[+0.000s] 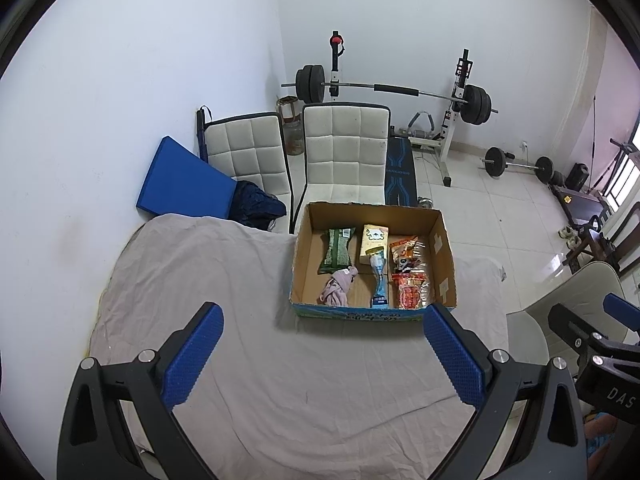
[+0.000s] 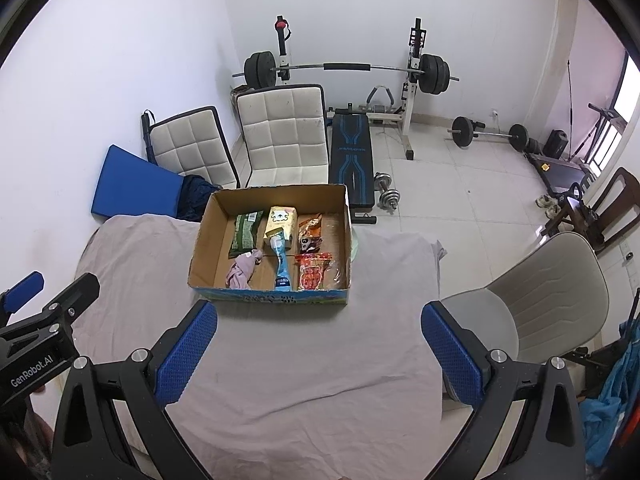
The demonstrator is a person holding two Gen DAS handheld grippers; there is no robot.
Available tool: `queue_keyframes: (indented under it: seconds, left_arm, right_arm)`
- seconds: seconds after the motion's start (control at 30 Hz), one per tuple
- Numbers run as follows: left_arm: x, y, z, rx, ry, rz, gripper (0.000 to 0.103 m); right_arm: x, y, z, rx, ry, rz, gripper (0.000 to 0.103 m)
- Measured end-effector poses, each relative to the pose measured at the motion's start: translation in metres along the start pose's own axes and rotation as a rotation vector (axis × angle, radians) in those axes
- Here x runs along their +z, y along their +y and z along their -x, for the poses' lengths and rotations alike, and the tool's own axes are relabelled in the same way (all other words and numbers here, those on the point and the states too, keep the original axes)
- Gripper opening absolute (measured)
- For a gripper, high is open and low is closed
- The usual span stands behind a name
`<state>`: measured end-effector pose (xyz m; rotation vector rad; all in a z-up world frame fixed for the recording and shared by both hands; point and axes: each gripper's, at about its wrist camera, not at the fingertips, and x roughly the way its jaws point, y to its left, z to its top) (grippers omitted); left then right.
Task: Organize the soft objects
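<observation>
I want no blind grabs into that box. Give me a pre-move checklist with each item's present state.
1. Left gripper open and holding nothing: ok.
2. Right gripper open and holding nothing: ok.
3. Both grippers back from the cardboard box, over the bare cloth: ok.
4. Box top open, nothing covering it: ok.
5. Pink cloth free to lift: not ok; its far end touches or overlaps the green packet.
6. Blue tube free to lift: not ok; its far end lies on the yellow packet.
</observation>
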<state>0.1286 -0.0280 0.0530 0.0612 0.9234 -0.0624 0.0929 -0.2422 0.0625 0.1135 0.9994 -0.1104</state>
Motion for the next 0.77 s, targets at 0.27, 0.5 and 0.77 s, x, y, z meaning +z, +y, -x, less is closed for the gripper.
queue_keyframes:
  seconds: [0.27,0.5,0.77]
  left_arm:
    - [0.0003,0.0008,0.0007,0.010,-0.003,0.014,0.103]
    - [-0.0004,0.0014,0.0008,0.010,0.001,0.015,0.103]
    - [-0.0013,0.0001,0.0005,0.008,-0.002,0.016,0.103]
  right_arm:
    - [0.0011,0.0005,-0.0007,-0.005,-0.006,0.004,0.103]
    - [0.0014,0.0010,-0.0008,-0.008,-0.007,0.006,0.103]
    - [0.0030,0.0013,-0.0019,-0.010,-0.009,0.009,0.103]
